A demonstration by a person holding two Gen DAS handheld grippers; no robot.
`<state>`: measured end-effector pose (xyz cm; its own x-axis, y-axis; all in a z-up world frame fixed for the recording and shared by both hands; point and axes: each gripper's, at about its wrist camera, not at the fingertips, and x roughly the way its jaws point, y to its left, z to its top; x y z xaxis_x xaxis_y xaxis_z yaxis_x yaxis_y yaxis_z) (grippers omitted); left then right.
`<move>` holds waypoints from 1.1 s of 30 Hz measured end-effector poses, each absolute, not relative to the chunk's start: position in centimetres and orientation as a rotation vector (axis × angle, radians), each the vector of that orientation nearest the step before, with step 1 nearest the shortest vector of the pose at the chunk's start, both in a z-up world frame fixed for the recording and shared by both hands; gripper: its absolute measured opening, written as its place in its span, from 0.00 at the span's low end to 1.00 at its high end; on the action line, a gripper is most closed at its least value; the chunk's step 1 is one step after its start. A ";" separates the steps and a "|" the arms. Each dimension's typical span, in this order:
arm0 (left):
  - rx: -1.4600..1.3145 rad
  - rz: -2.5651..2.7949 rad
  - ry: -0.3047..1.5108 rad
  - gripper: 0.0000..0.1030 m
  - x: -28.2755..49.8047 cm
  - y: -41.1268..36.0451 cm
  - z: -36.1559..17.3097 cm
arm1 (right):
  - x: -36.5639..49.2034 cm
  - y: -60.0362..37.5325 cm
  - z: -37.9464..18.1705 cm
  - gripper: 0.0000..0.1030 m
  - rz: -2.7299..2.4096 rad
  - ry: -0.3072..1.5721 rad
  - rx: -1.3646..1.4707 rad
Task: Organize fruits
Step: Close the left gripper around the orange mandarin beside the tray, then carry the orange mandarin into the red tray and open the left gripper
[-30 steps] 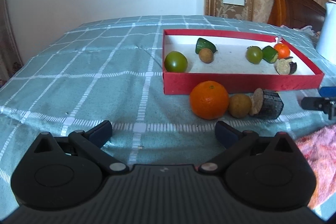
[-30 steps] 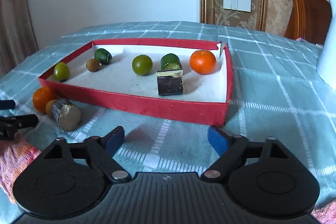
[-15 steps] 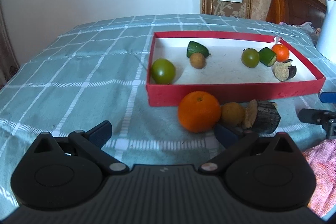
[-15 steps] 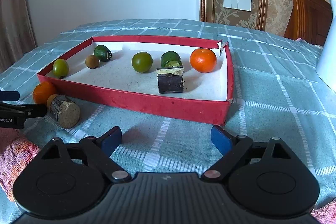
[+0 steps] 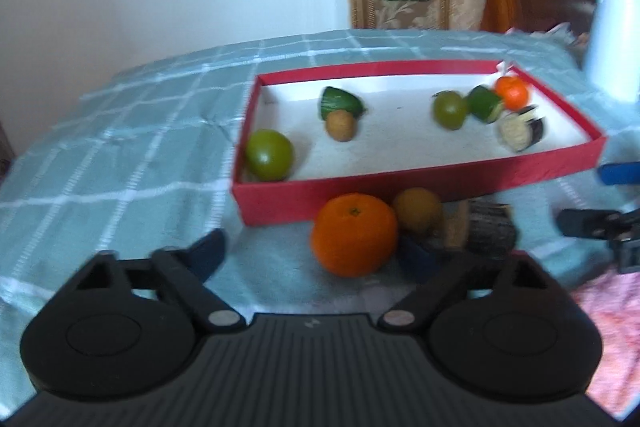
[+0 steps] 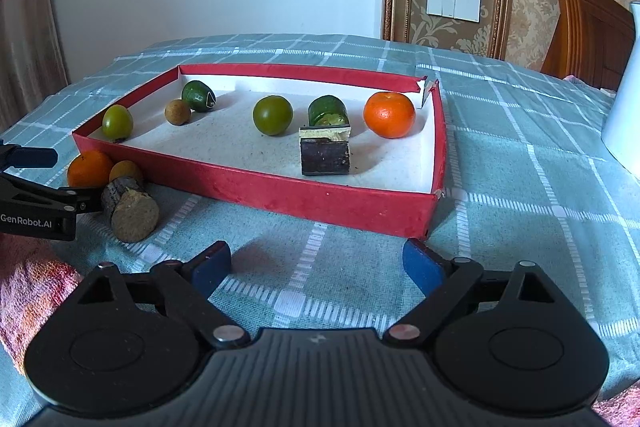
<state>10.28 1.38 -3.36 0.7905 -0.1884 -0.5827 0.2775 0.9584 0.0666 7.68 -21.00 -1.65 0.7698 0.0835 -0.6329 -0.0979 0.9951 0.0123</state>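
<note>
The left gripper [image 5: 316,251] is spread wide, low over the checked cloth on the table [image 5: 120,163]. The large orange [image 5: 354,234] lies on the cloth between its fingers, nearer the right one, whose blue pad [image 5: 418,255] sits just beside the fruit; contact cannot be confirmed because this view is blurred. A small brown fruit [image 5: 417,215] rests just beside the large orange, and a dark cut piece [image 5: 486,231] lies next to that. All three lie outside the red box [image 5: 400,187], close against its near wall.

Inside the red box, the right wrist view shows a green fruit [image 6: 117,122] in the left corner, a brown ball [image 6: 177,112] touching a dark green piece [image 6: 198,96], a second green fruit [image 6: 272,115], a green chunk [image 6: 327,111], a dark block [image 6: 325,155] and a small orange [image 6: 389,114] near the torn corner.

The right gripper [image 6: 318,267] is also wide open and holds nothing. It hovers over bare cloth in front of the box's near wall. A pink towel [image 6: 32,283] lies at the table edge.
</note>
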 end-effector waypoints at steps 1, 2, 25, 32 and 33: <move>0.134 -0.265 0.613 0.72 10.2 1.5 -3.4 | 7.7 -21.0 -1.7 0.91 0.098 0.686 -0.022; 0.119 -0.282 0.614 0.63 10.2 1.5 -3.3 | 7.7 -21.0 -1.6 0.91 0.098 0.686 -0.022; 0.228 -0.201 0.515 0.38 7.1 0.3 -0.7 | 7.7 -20.9 -1.7 0.92 0.098 0.686 -0.023; 0.242 -0.205 0.442 0.38 7.8 -0.6 1.5 | 7.7 -20.9 -1.7 0.92 0.098 0.686 -0.023; 0.241 -0.206 0.439 0.38 8.1 -0.7 1.6 | 7.7 -20.9 -1.7 0.92 0.098 0.686 -0.023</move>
<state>8.11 -0.72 1.58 0.8852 -0.1448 -0.4420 0.2481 0.9509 0.1852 7.74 -20.90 -1.69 0.7691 0.0832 -0.6337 -0.0983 0.9951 0.0113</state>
